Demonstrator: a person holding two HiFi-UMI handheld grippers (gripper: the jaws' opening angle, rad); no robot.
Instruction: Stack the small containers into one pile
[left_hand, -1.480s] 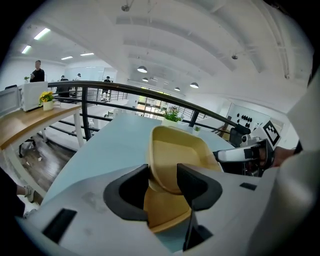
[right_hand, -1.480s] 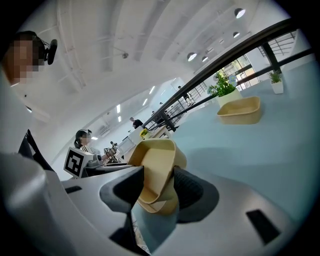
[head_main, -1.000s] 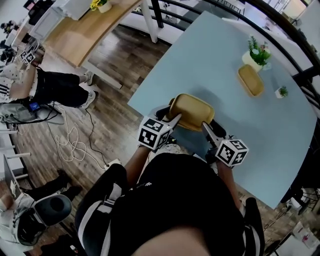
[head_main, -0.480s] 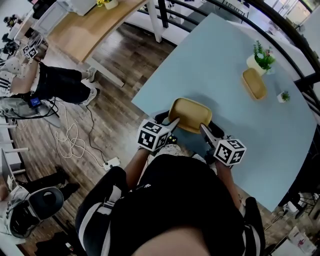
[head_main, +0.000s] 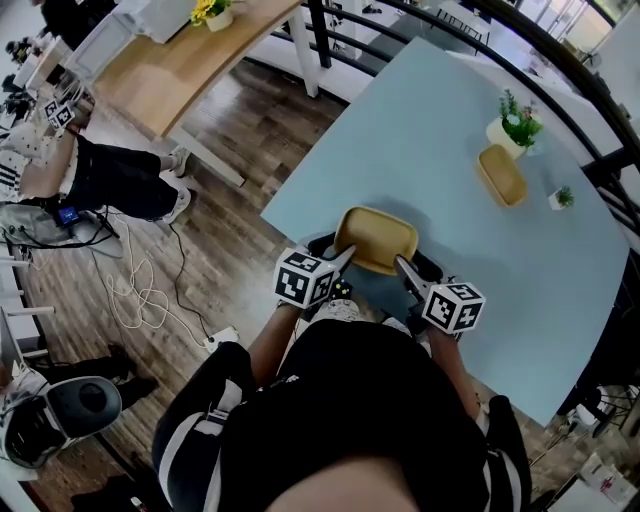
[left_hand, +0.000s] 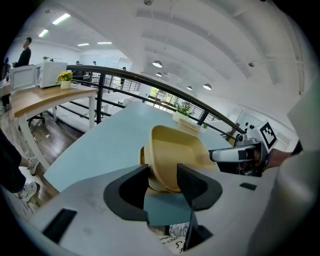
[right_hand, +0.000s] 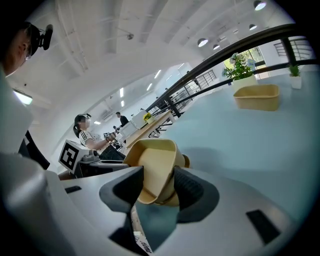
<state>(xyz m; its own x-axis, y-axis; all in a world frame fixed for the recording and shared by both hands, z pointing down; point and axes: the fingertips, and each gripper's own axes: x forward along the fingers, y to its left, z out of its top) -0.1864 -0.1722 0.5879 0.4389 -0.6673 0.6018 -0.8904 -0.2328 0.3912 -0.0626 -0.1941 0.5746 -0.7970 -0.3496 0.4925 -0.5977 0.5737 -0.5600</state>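
A yellow rectangular plastic container (head_main: 376, 238) is at the near edge of the pale blue table (head_main: 420, 130). The left gripper (head_main: 343, 254) is at its left end and the right gripper (head_main: 402, 268) at its right end, both seemingly clamped on its rim. A second yellow container (head_main: 501, 174) lies well apart, just beside a green plant in a white pot (head_main: 513, 122).

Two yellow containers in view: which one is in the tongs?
The near container, at the table's edge by the person: left tongs and right tongs both clamp its wall. The far container sits untouched beside the plant.
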